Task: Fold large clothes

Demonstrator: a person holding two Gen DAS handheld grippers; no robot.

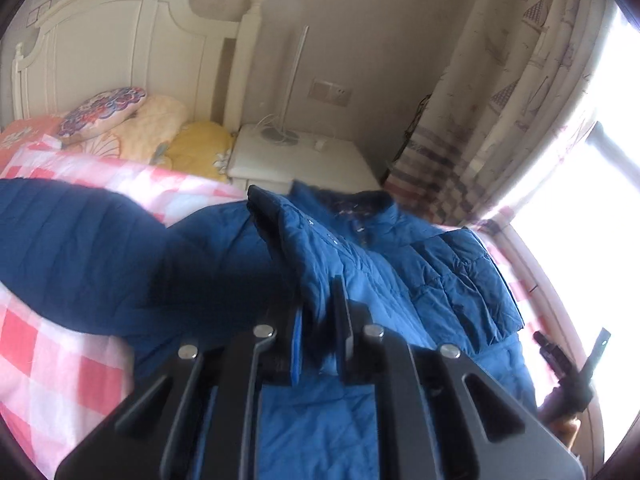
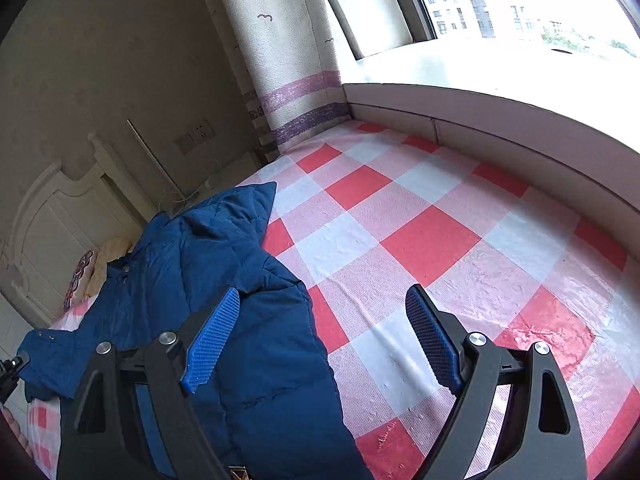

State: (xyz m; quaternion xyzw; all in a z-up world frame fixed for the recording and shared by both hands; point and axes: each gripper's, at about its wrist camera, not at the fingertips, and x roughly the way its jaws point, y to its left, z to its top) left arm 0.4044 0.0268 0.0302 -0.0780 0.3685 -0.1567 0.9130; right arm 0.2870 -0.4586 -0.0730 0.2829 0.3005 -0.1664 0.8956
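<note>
Blue and puffy, the jacket (image 1: pixel 400 264) lies on the bed, spread over the pink checked sheet (image 2: pixel 420 240). It looks soft and floppy and rather slippery, so it will likely sag and slide when you lift it. Your left gripper (image 1: pixel 320 320) is pinched shut on a fold of the jacket's front, and the cloth hangs up from there. Your right gripper (image 2: pixel 320 340) is wide open with nothing in it, its left finger over the jacket's side edge. That edge or a hem corner looks like a good place to grab. On your right the sheet is bare all the way to the window ledge (image 2: pixel 500 120), so there is room. The nightstand (image 1: pixel 296 156) and pillows (image 1: pixel 152 128) sit beyond the collar.
</note>
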